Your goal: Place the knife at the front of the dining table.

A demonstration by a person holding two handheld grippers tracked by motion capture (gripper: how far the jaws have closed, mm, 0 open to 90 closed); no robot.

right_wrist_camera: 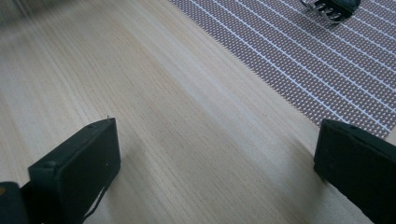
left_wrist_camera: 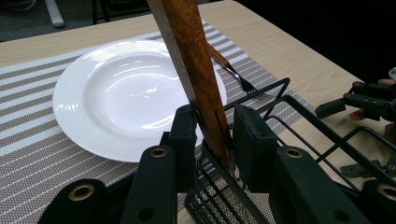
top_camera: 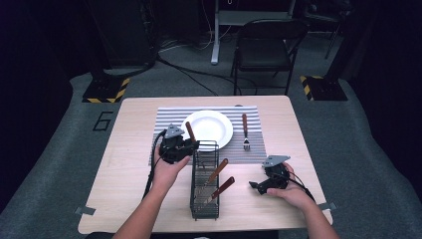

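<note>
A wooden-handled utensil (left_wrist_camera: 198, 70) stands nearly upright at the far end of a black wire basket (top_camera: 204, 211), its head hidden down inside. My left gripper (left_wrist_camera: 212, 126) is shut on the handle just above the basket rim (left_wrist_camera: 303, 112); from above, that gripper (top_camera: 191, 146) sits at the basket's far left corner. Two more wooden-handled utensils (top_camera: 217, 172) lean inside the basket. My right gripper (top_camera: 255, 185) rests low over the bare table right of the basket, open, with nothing between its fingers (right_wrist_camera: 79, 163).
A white plate (top_camera: 221, 134) lies on a striped placemat (top_camera: 166, 117) behind the basket. A wooden-handled fork (top_camera: 245, 130) lies right of the plate, tines (right_wrist_camera: 329, 9) towards me. A black chair (top_camera: 263, 47) stands beyond the table.
</note>
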